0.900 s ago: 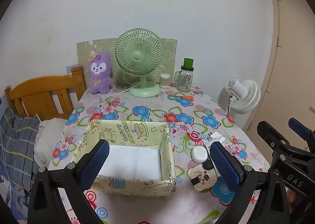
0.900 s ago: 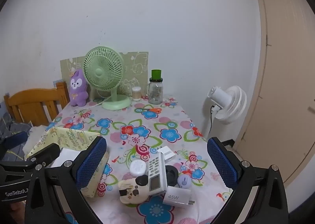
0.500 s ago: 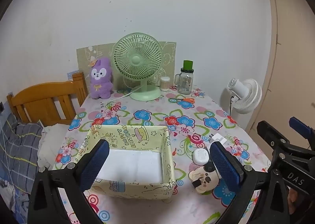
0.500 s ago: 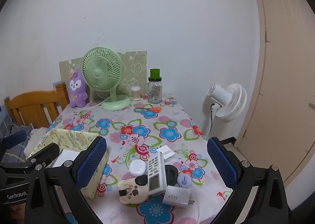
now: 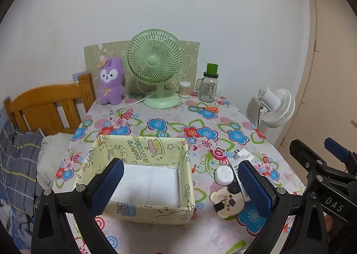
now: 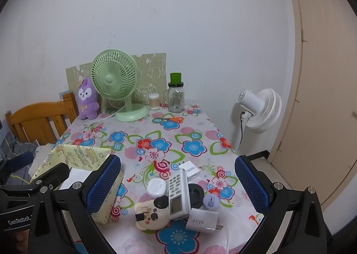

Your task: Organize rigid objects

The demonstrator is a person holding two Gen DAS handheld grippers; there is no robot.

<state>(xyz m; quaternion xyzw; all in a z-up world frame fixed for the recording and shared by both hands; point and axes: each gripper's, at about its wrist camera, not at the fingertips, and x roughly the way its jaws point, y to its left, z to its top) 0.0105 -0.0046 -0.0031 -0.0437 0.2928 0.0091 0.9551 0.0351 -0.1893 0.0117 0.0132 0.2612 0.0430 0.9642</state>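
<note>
A pale yellow cartoon-print box [image 5: 142,149] with a white bottom sits on the floral table; it also shows in the right wrist view [image 6: 73,155]. Right of it lies a cluster of small items: a white remote [image 6: 177,193], a beige bear-shaped case [image 6: 151,213], a round white case [image 6: 156,187], a white 45W charger [image 6: 202,220], a second white charger [image 6: 189,170], a black ring [image 6: 196,192] and a small lilac item [image 6: 210,202]. My left gripper [image 5: 180,184] is open above the box's front. My right gripper [image 6: 177,184] is open above the cluster.
At the table's back stand a green fan [image 5: 156,64], a purple plush rabbit [image 5: 111,84], a glass jar with green lid [image 5: 209,84], a cotton-swab tub [image 5: 185,89] and orange scissors [image 6: 171,119]. A wooden headboard [image 5: 44,106] is left; a white fan [image 6: 258,109] and door are right.
Both grippers have risen and pulled back slightly, so the table looks a little farther away. Both stay open and empty. No object has moved.
</note>
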